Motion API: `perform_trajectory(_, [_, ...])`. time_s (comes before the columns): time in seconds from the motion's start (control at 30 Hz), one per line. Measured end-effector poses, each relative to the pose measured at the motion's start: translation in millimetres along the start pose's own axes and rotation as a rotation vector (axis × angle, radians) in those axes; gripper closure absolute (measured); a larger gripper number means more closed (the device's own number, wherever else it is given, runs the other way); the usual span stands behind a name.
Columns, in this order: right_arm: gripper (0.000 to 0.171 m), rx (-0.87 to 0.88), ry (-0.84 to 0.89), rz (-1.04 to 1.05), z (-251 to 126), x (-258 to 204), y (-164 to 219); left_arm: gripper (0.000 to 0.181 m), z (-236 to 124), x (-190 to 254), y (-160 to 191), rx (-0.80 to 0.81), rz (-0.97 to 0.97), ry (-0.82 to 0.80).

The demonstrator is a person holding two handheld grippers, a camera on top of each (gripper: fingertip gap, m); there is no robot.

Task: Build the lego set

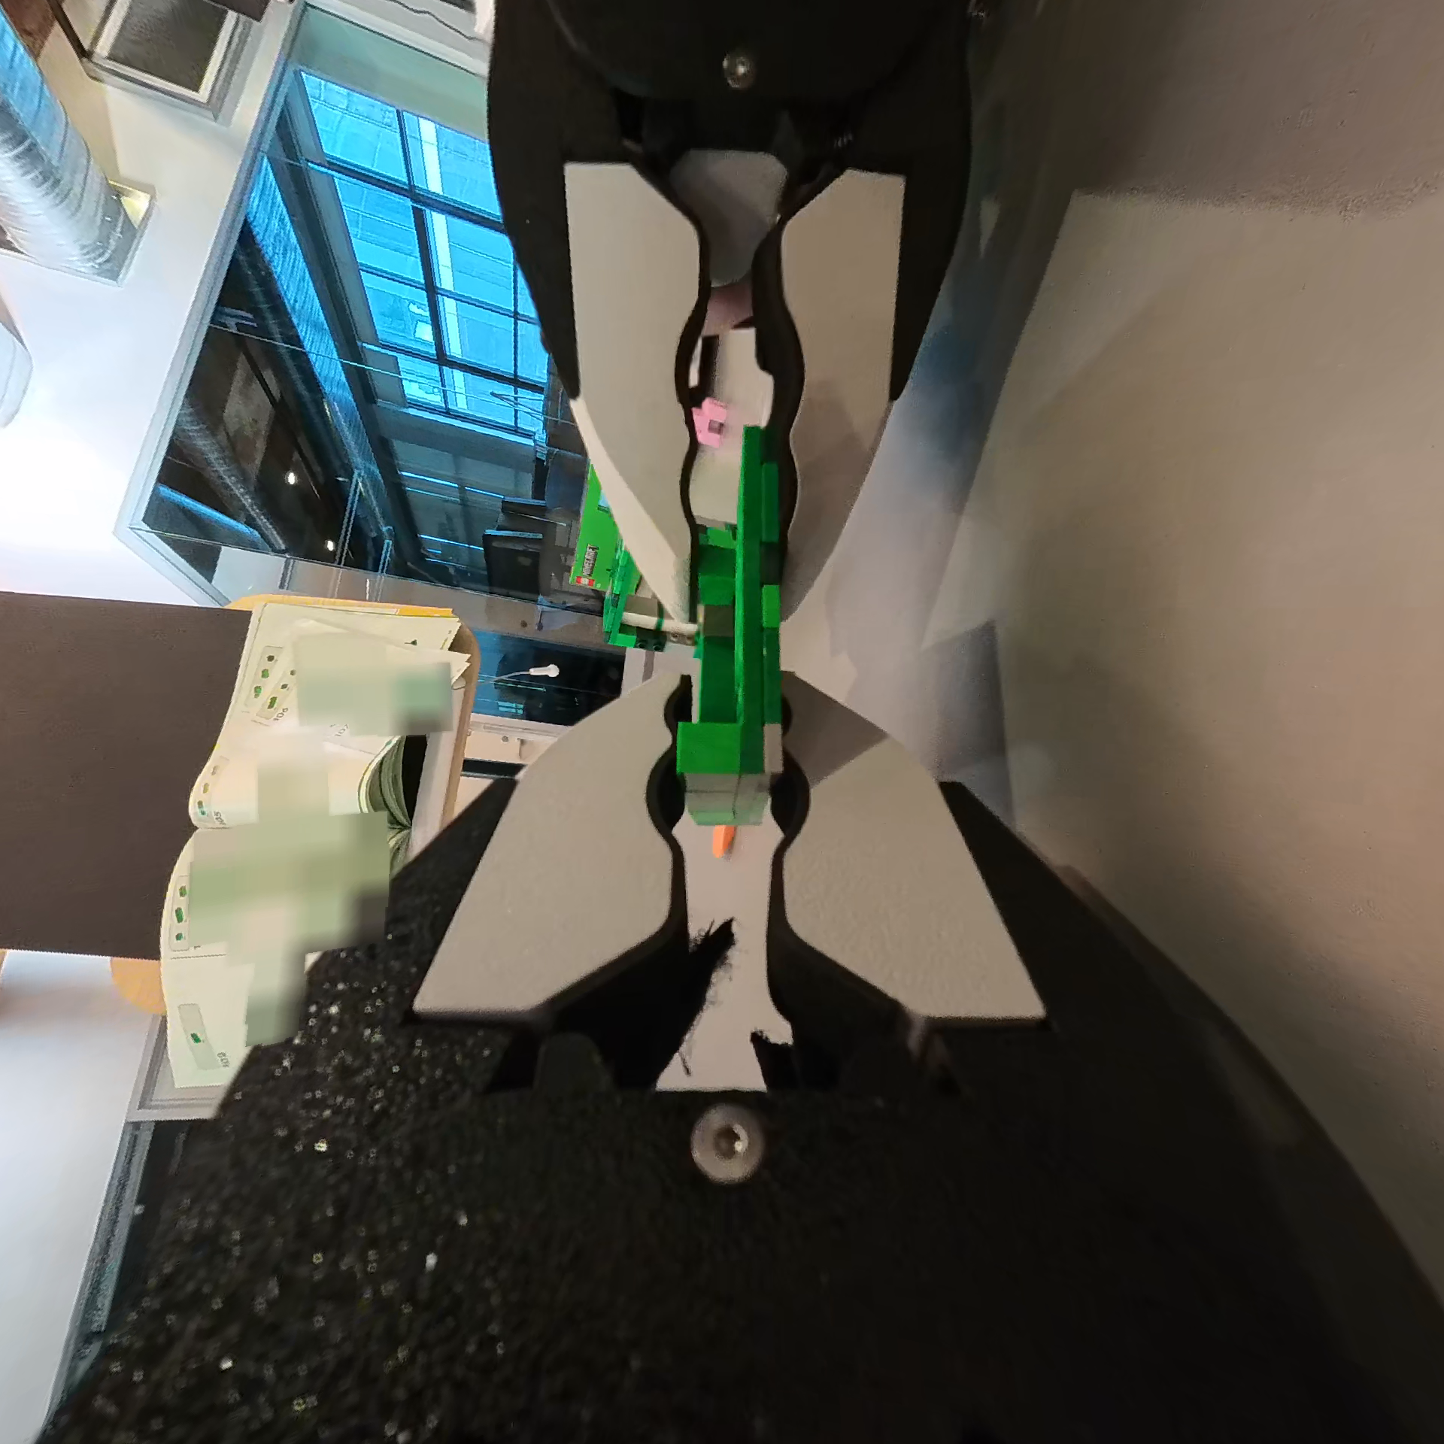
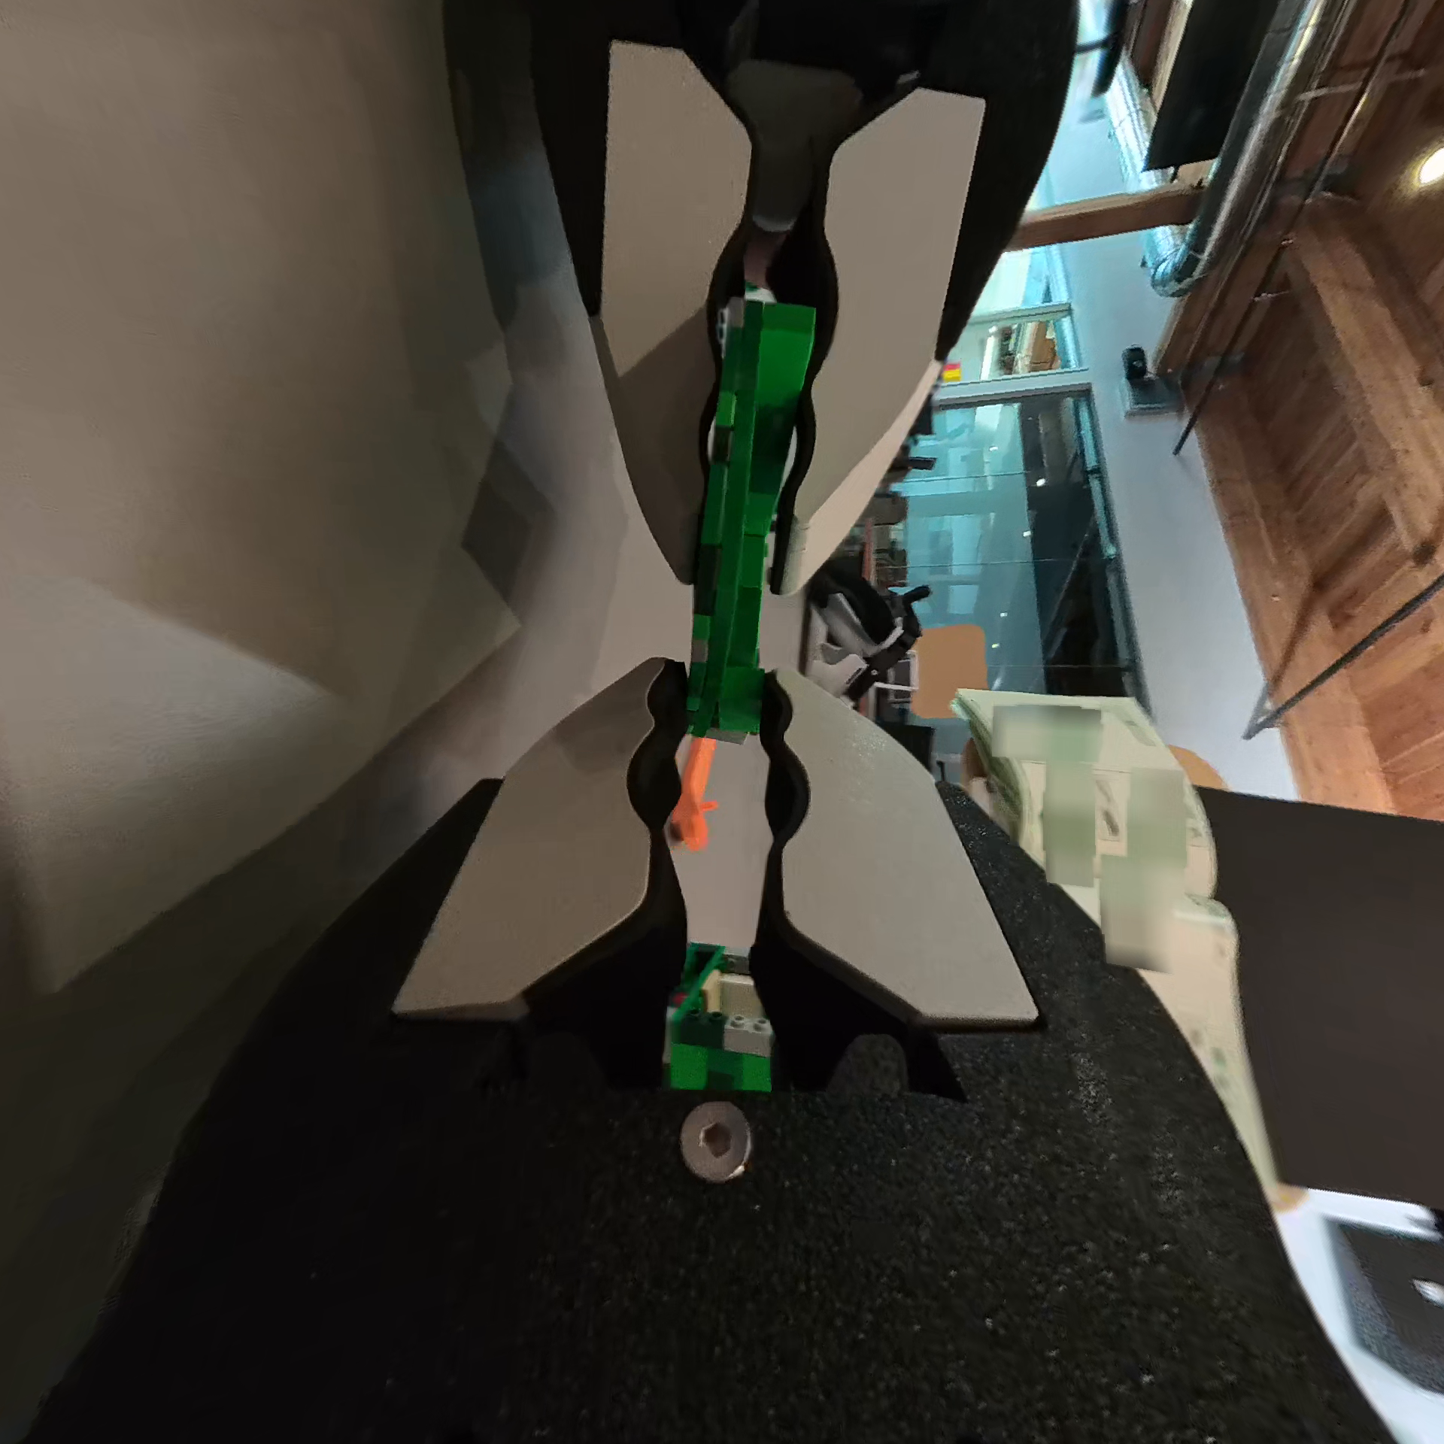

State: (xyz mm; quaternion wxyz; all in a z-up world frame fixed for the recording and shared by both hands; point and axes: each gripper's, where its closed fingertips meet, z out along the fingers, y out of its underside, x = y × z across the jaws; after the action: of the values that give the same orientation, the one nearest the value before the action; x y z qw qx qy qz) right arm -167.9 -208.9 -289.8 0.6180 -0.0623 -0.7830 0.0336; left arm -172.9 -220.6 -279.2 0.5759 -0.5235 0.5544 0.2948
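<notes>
Behind, a glass-walled office; the green lego assembly (image 1: 734, 641) runs vertically at frame centre, left gripper (image 1: 730, 703) and right gripper (image 2: 727, 695) each clamped narrow on opposite ends

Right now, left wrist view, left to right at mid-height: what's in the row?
Black board → instruction booklet → green lego build, clamped between both tools → plain grey wall.
</notes>
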Motion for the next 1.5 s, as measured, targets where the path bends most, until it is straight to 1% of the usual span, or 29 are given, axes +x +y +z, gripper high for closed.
perform_trajectory(0.07, [0.153,0.013,-0.022,0.11,1.4,0.8,0.0,0.164,0.0,-2.1,0.8,-0.001,-0.017,-0.007])
perform_trajectory(0.17, [0.152,0.061,0.004,0.213,0.3,7.1,-0.5,0.164,-0.6,-5.4,0.0,0.005,-0.02,-0.026])
perform_trajectory(0.37, [0.152,0.071,0.016,0.23,0.5,6.0,0.0,0.164,-0.4,-5.1,0.1,0.003,-0.014,-0.026])
perform_trajectory(0.67, [0.152,-0.031,0.054,0.006,2.2,4.8,1.9,0.164,-0.3,-2.8,0.4,-0.003,0.009,-0.02])
perform_trajectory(0.8, [0.153,-0.017,0.056,-0.129,0.2,-0.7,-0.7,0.164,-0.3,2.1,-2.3,0.01,0.028,0.004])
perform_trajectory(0.9, [0.153,-0.011,0.04,-0.117,-0.7,-1.5,-1.0,0.164,-0.4,1.8,-3.0,0.013,0.025,0.005])
perform_trajectory(1.0, [0.153,-0.009,0.027,-0.08,0.1,-2.5,-1.4,0.164,-0.4,2.3,-2.1,0.009,0.023,0.008])
perform_trajectory(1.07, [0.153,0.01,0.014,0.045,1.8,-1.7,-1.1,0.164,-0.4,-0.9,-0.8,0.007,0.004,-0.007])
perform_trajectory(1.13, [0.152,0.057,0.048,0.173,1.1,7.4,-1.6,0.164,-1.5,-6.8,0.0,0.011,-0.027,-0.032])
perform_trajectory(1.17, [0.15,0.066,0.058,0.221,0.8,10.8,-0.4,0.164,-1.8,-7.8,1.3,0.004,-0.028,-0.038])
perform_trajectory(1.23, [0.134,0.054,0.067,0.29,1.3,14.7,5.7,0.164,-1.3,-6.7,3.0,-0.008,-0.015,-0.036])
perform_trajectory(1.3, [0.131,0.057,0.077,0.293,0.4,15.4,7.8,0.164,-1.2,-6.3,2.1,-0.004,-0.012,-0.035])
perform_trajectory(1.43, [0.146,0.067,0.093,0.176,0.4,9.8,3.6,0.164,-1.8,-5.5,0.3,0.006,-0.008,-0.032])
perform_trajectory(1.5, [0.15,0.071,0.096,0.133,0.5,7.8,2.2,0.164,-2.1,-5.4,-0.4,0.011,-0.007,-0.031])
